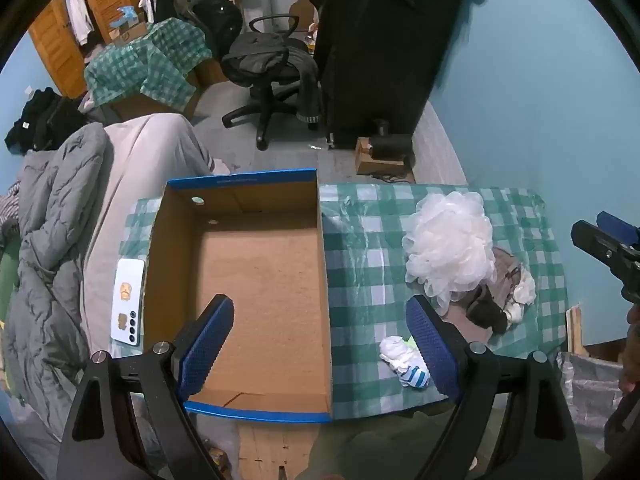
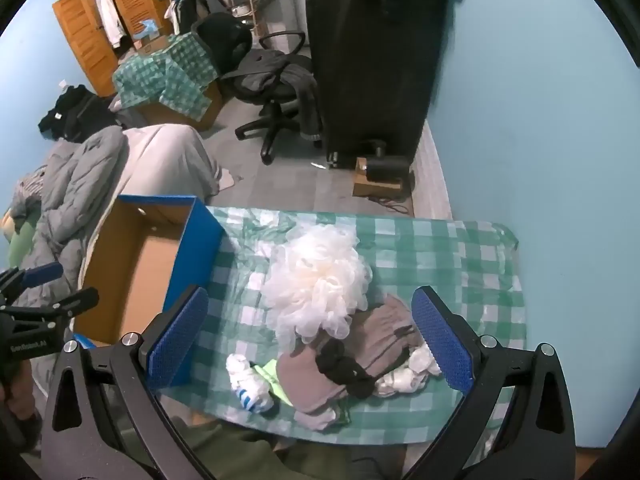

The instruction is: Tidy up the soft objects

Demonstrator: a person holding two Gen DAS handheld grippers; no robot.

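Looking steeply down from above: left wrist over the cardboard box (image 1: pixel 260 280), right wrist over the bath pouf (image 2: pixel 320 276); both shared.

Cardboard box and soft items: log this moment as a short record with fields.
box: open cardboard box with blue rim, empty, on the checked cloth
loofah: white mesh bath puff, outside the box, resting on the pile
pile: brown-grey garment, black scrunchie-like piece, white socks
striped sock: white with blue stripes, beside the pile
left gripper: open, above the box's right wall, holding nothing
right gripper: open, above the pile, holding nothing
phone: left of the box
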